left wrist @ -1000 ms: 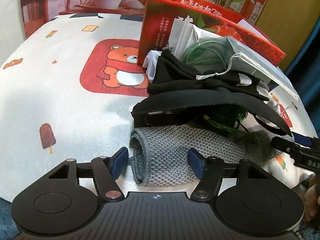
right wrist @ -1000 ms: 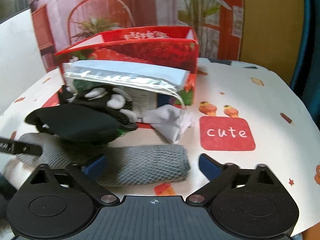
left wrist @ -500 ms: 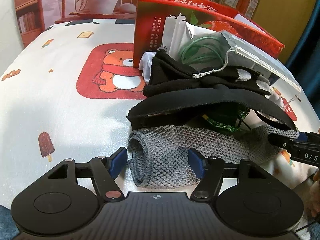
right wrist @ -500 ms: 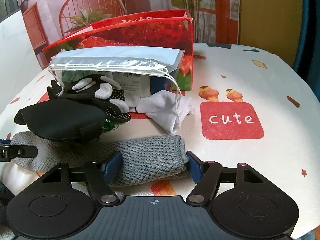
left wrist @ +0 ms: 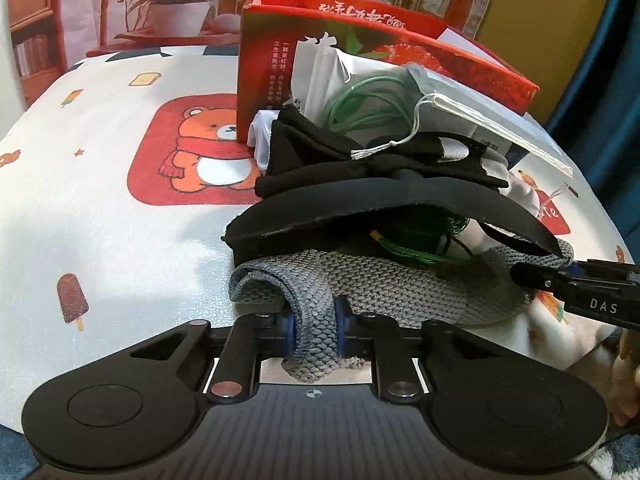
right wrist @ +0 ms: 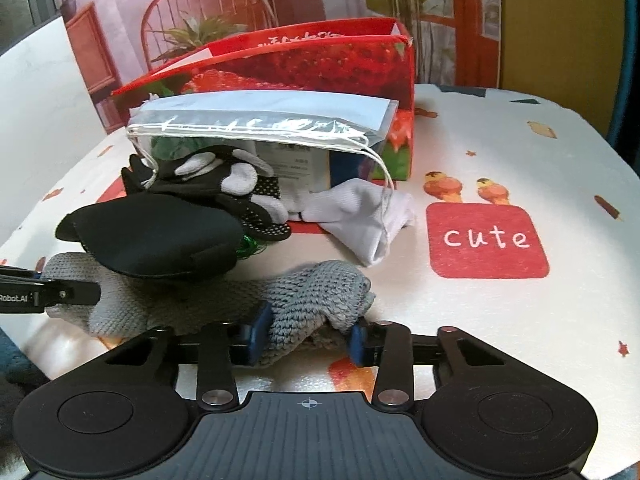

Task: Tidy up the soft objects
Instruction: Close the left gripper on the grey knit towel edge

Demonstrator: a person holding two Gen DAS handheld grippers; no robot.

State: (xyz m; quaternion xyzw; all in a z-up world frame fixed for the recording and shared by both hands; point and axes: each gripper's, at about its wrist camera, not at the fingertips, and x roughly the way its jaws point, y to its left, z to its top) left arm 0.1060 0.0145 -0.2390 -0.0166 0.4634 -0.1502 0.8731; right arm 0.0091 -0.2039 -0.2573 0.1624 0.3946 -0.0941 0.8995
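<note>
A long grey knit cloth (left wrist: pixel 400 280) lies rolled along the table's front edge, partly under a black padded eye mask (left wrist: pixel 380 208). My left gripper (left wrist: pixel 314 326) is closing on the cloth's left end, and its blue pads squeeze the bunched fabric. My right gripper (right wrist: pixel 309 334) is closing on the grey knit cloth's (right wrist: pixel 320 292) right end, which is puckered up between its pads. Each view shows the other gripper's black finger at the far end of the cloth. The cloth's middle is hidden under the eye mask (right wrist: pixel 160 236).
Behind the cloth are black-and-grey gloves (right wrist: pixel 224 184), green cord (left wrist: pixel 404 248), a white sock (right wrist: pixel 360 220), a drawstring plastic bag (right wrist: pixel 260 120) and an open red strawberry box (right wrist: pixel 340 60). The printed tablecloth (right wrist: pixel 520 320) is bare on the right. A person's hand (left wrist: pixel 628 368) shows at the right edge.
Both grippers were open astride the ends of the grey cloth; now both have closed onto it, bunching the fabric. Neither hand has shifted much.
</note>
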